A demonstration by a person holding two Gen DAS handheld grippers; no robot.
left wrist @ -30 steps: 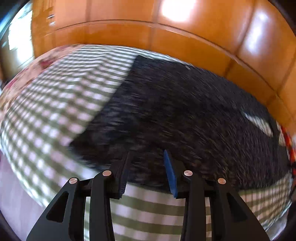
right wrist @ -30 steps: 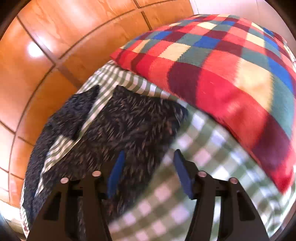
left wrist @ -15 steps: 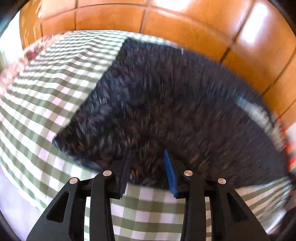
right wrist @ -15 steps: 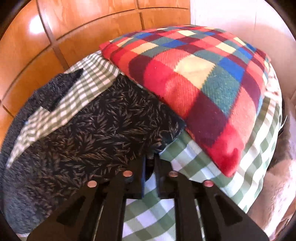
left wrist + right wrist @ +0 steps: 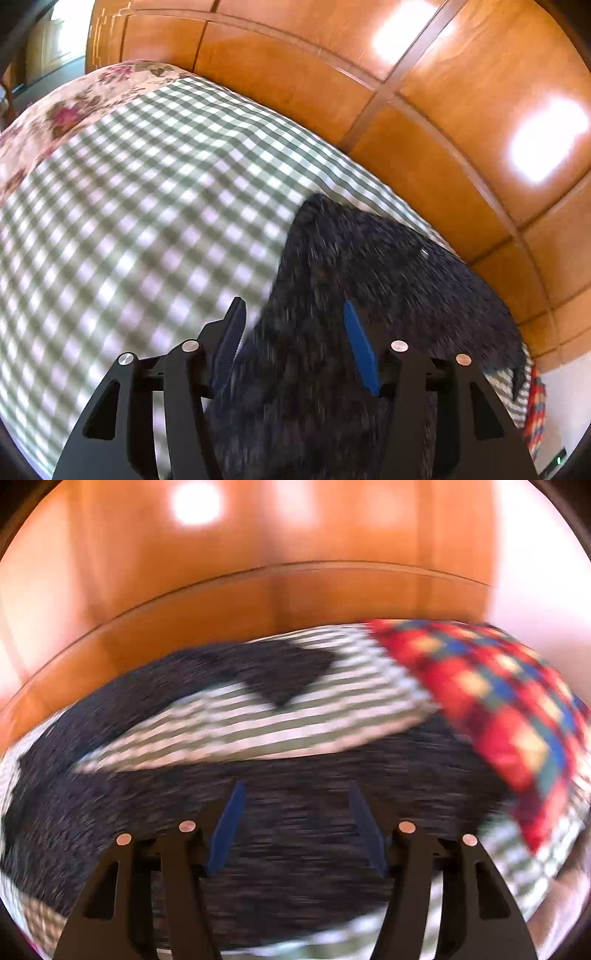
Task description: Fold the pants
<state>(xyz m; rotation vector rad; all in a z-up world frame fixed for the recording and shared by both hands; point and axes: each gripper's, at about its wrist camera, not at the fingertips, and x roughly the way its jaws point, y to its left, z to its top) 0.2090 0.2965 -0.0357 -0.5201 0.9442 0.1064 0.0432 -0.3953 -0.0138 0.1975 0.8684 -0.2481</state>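
Pants [image 5: 369,280]: one pair, dark navy with a fine speckled print, soft and limp, spread on the green-and-white gingham sheet [image 5: 147,206]. Your right wrist view shows the two legs forked apart with a wedge of gingham between them; one leg end [image 5: 284,672] comes to a dark point near the wood panelling [image 5: 258,602].

Counts: two grippers, one pair of pants, one checked pillow [image 5: 491,701] in red, blue and yellow that looks woven, one floral cloth [image 5: 85,99] at the far left end of the bed. Glossy orange-brown panelling runs behind the bed.

Your left gripper [image 5: 293,343] has its jaws spread wide, nothing between the blue pads [image 5: 360,347]. It sits over the pants' left edge: the left finger is over gingham, the right finger over dark fabric. Contact can't be judged.

Your right gripper [image 5: 295,823] is also spread wide and holds nothing. Both fingers are over the near leg, with the pillow just to the right of it and overlapping that leg's end. The right view is heavily motion-blurred, so fabric detail and contact are unreadable there.
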